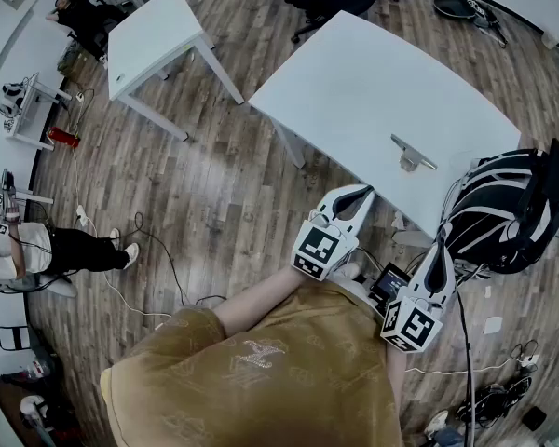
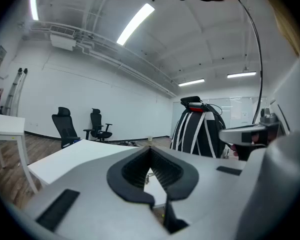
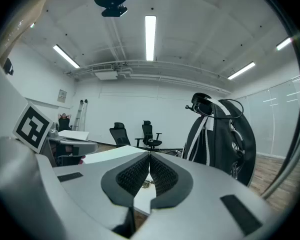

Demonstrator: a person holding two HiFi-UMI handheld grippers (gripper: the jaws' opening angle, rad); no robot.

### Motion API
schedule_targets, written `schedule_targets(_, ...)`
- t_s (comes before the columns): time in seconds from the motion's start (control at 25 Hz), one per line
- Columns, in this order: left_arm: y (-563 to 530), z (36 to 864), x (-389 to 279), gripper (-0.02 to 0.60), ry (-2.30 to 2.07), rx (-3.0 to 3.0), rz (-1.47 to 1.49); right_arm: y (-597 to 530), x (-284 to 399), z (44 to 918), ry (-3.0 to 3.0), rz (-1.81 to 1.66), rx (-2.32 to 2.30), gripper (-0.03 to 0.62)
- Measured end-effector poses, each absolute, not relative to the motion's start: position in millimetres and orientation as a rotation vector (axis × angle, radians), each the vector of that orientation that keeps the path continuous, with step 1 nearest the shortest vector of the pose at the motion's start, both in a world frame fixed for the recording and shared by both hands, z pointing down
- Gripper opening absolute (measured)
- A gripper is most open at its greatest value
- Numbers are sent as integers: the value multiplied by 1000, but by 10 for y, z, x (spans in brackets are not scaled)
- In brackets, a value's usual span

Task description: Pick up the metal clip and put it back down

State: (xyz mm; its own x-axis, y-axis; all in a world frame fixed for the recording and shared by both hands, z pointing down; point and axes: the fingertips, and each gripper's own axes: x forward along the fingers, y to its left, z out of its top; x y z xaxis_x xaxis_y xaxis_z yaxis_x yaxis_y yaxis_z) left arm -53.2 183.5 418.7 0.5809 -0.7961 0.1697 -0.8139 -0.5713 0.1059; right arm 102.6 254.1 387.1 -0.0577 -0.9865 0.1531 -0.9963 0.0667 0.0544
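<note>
Forward, left gripper [image 1: 365, 191] and right gripper [image 1: 440, 248], jaws together.

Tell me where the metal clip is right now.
In the head view the metal clip lies on the white table near its right end, beyond the left tool and right tool, left of the striped bag.

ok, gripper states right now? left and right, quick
Left gripper: shut, tips together, nothing held.
Right gripper: shut, tips together, nothing held.
Metal clip lies on the white table, in neither gripper.
</note>
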Motion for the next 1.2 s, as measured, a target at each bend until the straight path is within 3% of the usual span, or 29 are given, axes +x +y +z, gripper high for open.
schedule_targets(1.2, 462, 4338, -564, 6, -1214, 2731, 212, 1242, 906, 4031, -2062, 212, 2167, 9)
